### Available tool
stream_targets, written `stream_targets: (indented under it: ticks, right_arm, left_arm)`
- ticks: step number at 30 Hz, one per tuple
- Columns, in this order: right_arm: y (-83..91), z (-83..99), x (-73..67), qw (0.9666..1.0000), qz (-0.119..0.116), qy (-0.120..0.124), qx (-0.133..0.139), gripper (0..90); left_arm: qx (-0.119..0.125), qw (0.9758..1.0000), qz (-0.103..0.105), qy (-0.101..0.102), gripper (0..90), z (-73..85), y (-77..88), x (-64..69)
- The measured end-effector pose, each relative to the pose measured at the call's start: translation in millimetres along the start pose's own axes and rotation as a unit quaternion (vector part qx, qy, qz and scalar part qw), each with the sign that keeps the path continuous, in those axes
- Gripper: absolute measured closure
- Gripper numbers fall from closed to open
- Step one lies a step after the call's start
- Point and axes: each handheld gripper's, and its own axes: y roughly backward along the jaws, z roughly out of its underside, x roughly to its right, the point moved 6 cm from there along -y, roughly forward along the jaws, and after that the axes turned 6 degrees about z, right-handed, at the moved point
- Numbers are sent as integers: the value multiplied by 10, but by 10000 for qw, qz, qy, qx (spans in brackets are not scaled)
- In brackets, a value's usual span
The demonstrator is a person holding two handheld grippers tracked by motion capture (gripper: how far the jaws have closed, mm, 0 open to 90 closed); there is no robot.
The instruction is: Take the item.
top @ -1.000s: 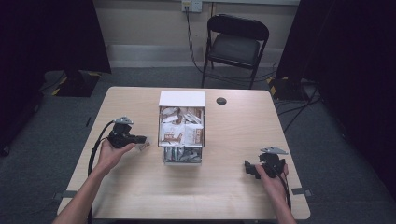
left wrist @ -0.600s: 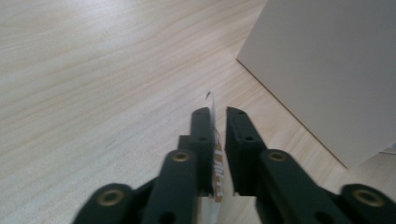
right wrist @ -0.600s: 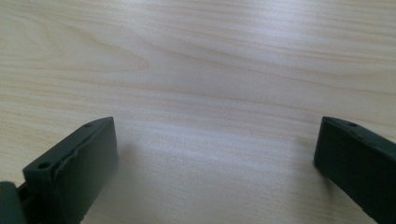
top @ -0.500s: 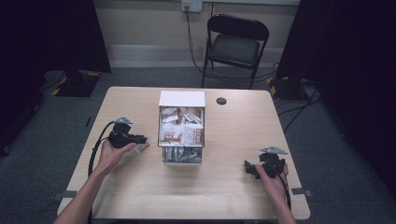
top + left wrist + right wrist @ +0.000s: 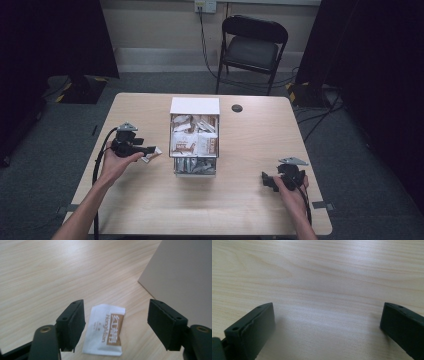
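Tabletop (image 5: 150, 200): pale wood, carrying everything named here.
Box (image 5: 194, 136): white, open on top, at the middle of the tabletop, packed with small packets; its far flap stands up and closed.
Packet (image 5: 106, 330): small white sachet with a brown panel and white lettering, lying flat on the tabletop just left of the box, touching neither jaw.
Left tongs (image 5: 149, 150): held in the person's left hand (image 5: 116, 162), left of the box, pointing toward it; jaws spread wide, the packet lying on the wood between them, nothing clamped. The box's plain wall (image 5: 185, 277) rises close on one side in the left gripper view.
Right tongs (image 5: 267, 181): held in the right hand (image 5: 292, 187), well right of the box and nearer the person; jaws apart over bare wood.
Chair (image 5: 252, 47): black folding chair on the floor beyond the box.
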Motion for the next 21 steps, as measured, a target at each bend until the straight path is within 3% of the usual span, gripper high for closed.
stream_targets:
  ticks: [8,14,21]
  right_arm:
    - [0,0,0,10000,1,-1,0,0]
    - [0,0,0,10000,0,0,1,0]
    - [0,0,0,10000,1,0,0,0]
  left_arm:
    - [-94,9997,-182,-130,249,59,312,-4]
    - [49,9995,-307,-6,229,214,492,-68]
    - [12,9989,-427,191,214,352,591,-146]
